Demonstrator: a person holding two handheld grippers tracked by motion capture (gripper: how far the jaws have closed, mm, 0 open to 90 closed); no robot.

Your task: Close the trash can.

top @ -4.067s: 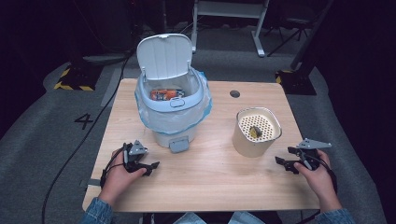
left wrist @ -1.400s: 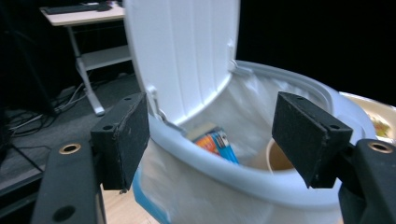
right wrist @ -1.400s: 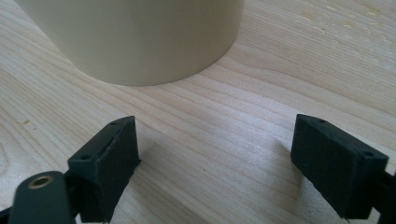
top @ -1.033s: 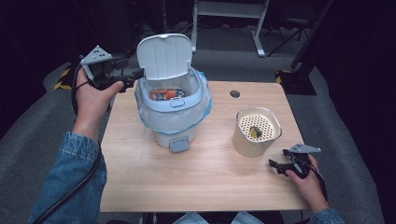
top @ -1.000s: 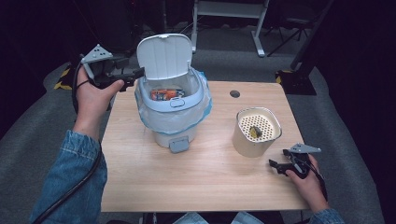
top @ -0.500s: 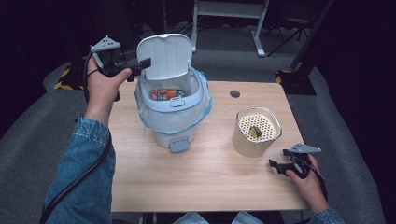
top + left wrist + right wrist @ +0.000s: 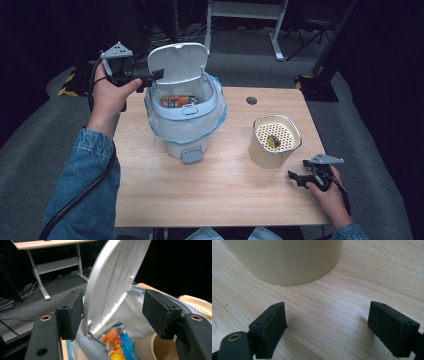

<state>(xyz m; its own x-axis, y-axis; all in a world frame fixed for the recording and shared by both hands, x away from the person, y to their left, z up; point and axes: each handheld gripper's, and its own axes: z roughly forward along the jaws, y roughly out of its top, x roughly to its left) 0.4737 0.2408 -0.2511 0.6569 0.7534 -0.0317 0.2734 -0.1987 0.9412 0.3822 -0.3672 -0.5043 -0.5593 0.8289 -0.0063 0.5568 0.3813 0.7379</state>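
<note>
A white and pale-blue bin (image 7: pixel 185 122) with a plastic liner stands at the table's back left. Its lid (image 7: pixel 177 61) is raised upright. My left gripper (image 7: pixel 152 77) is held in the air at the lid's left edge. In the left gripper view it (image 7: pixel 115 315) is open, with the lid's edge (image 7: pixel 117 282) standing between the wide jaws and the pads (image 7: pixel 72 312) off it. A colourful packet (image 7: pixel 116 340) lies inside the bin. My right gripper (image 7: pixel 298 172) rests open on the table beside a cream container (image 7: pixel 275 142), with nothing between its jaws (image 7: pixel 327 332).
The cream container has a perforated insert with a small dark bit (image 7: pixel 272 141) on it. A round cable hole (image 7: pixel 251 100) sits near the wooden table's (image 7: pixel 220 190) back edge. Dark floor and a desk frame (image 7: pixel 245 15) lie beyond.
The left hand rose from the table's front left to the bin, then moved right until its jaws reached the lid's edge. The right hand stayed by the cream container.
</note>
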